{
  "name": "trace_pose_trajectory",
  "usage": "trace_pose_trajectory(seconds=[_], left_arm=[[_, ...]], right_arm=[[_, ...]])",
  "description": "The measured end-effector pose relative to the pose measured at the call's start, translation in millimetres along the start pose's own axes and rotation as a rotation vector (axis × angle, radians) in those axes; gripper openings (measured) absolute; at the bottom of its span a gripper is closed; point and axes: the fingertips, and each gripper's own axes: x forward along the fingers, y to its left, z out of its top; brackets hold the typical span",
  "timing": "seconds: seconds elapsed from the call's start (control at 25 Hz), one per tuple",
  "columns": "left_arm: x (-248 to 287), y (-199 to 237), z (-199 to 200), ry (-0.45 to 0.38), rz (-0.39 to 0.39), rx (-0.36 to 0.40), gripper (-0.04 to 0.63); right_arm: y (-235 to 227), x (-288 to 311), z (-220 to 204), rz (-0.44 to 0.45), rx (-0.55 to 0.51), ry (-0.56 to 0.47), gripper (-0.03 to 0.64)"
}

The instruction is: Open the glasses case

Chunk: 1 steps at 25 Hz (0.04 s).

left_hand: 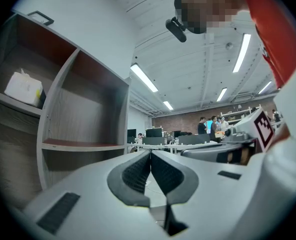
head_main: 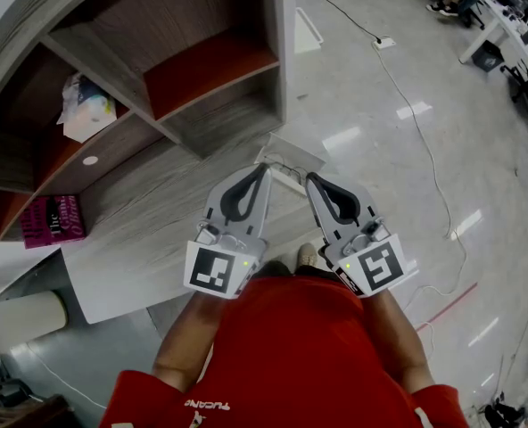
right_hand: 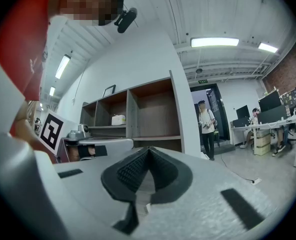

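No glasses case shows in any view. In the head view my left gripper and right gripper are held side by side in front of the person's red shirt, pointing level toward a wooden shelf unit. Both are shut with nothing between the jaws. The left gripper view shows its ribbed pads pressed together at the tips of the left gripper, with the right gripper's marker cube beside it. In the right gripper view the right gripper is likewise closed and empty.
The shelf unit holds a white bag and a magenta book. A white cylinder stands at lower left. Cables run across the glossy floor. Desks with monitors and several people stand far off; one person is near a doorway.
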Motion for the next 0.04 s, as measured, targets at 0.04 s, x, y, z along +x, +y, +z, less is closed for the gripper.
trace_pose_trajectory(seconds=[0.04], left_arm=[[-0.1, -0.1, 0.2, -0.001, 0.0, 0.001, 0.011]], right_arm=[[-0.2, -0.4, 0.0, -0.001, 0.0, 0.0, 0.003]])
